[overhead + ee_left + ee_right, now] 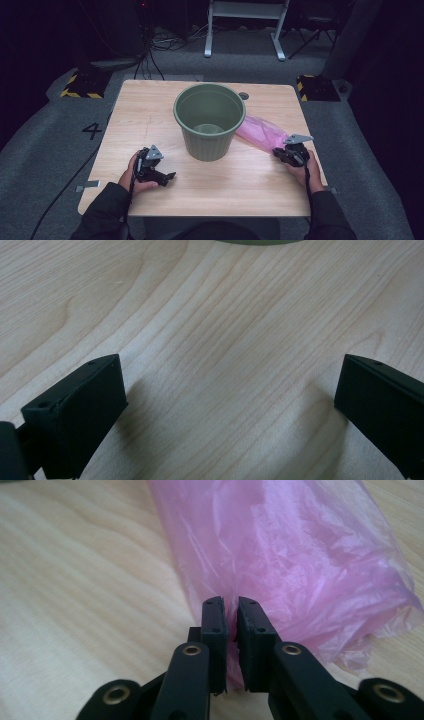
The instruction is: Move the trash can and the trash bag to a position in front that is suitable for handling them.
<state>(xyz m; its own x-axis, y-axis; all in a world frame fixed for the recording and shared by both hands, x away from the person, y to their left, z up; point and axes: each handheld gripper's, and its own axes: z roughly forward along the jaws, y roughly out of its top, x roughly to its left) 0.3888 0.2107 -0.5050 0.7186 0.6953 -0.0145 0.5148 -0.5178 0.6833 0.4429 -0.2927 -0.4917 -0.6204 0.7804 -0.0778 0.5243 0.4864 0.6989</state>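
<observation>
A green plastic bucket (209,120) stands upright in the middle of the wooden table (150,107); its inside looks empty. A pink plastic bag (260,131) lies flat to the right of the bucket, stretched toward the near right. My right gripper (281,153) is at the bag's near end, and in the right gripper view its jaws are shut on a fold of the pink bag (300,555), the right gripper (231,605) pinching the thin film. My left gripper (167,178) rests low over the table at the near left, jaws wide open with only bare wood between them (230,385).
A small dark round grommet (243,95) sits in the table just behind the bucket. Beyond the table are grey carpet, cables, a white desk frame (245,25) and yellow-black striped blocks (82,85) at both far corners. The bucket's base edge (257,241) shows ahead of the left gripper.
</observation>
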